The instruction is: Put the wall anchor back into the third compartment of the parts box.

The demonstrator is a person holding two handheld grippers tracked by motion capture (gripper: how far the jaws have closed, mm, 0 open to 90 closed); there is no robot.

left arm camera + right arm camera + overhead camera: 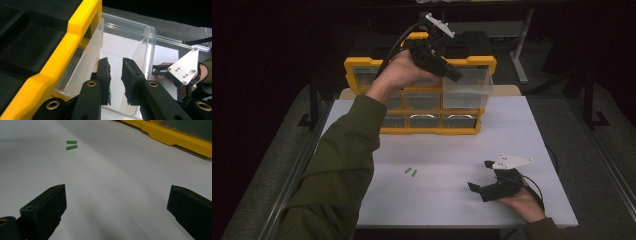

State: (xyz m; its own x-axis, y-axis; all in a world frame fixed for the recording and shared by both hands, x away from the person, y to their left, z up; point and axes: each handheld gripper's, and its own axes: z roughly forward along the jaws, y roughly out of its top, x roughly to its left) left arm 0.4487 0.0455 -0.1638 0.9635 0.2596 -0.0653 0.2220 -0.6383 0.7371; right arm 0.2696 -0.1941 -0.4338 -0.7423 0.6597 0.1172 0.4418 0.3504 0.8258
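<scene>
Now the left gripper [115,75] hangs over the pulled-out clear drawer [140,50], jaws slightly apart with a green bit [109,91] stuck on one pad, drawer straight below

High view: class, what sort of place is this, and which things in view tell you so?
Probably a workshop or lab bench set up for recording sorting work. A yellow plastic parts cabinet with clear drawers stands on a plain white table in a dark room, and two small green pieces lie loose on it.
</scene>
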